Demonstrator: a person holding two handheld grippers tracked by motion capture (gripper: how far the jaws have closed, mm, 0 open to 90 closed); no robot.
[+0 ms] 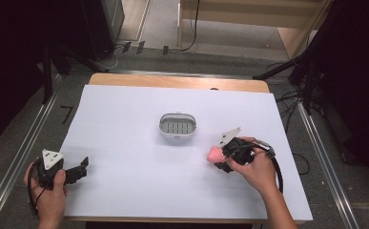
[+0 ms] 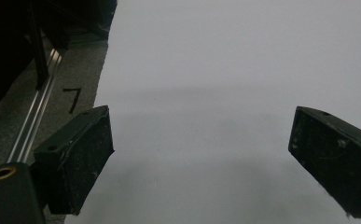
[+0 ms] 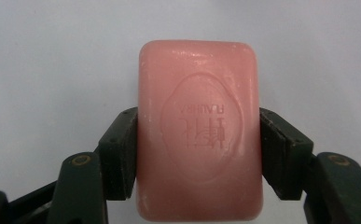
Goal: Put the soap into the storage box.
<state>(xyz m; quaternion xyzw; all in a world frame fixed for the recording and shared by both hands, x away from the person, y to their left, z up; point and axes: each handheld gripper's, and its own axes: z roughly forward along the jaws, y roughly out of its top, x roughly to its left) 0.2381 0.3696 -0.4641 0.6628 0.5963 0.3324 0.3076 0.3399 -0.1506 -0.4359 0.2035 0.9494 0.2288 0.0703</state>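
At the near edge of the bench, the person's two hands each hold a hand-held gripper. The left hand-held gripper (image 1: 79, 168) rests at the near left of the white sheet (image 1: 125, 143), and its jaws stand wide apart with nothing between them; in the left gripper view there is just bare sheet under them. The right hand-held gripper (image 1: 221, 156) is at the near right, and its jaws are closed on a pink bar of soap (image 3: 199, 128). In the right gripper view the two pads press on the long sides of the bar, and a stamped oval mark is on its top face. The soap is just above or on the sheet; I cannot tell which.

Farther, near the middle of the sheet, stands a small white soap dish (image 1: 177, 126) with a slotted grey floor. It holds nothing. It is to the far left of the soap, near but apart from it, and no thing lies between them.

Behind the sheet a strip of the wooden bench (image 1: 172, 81) shows. Cables (image 1: 294, 102) lie on the floor at the far right.
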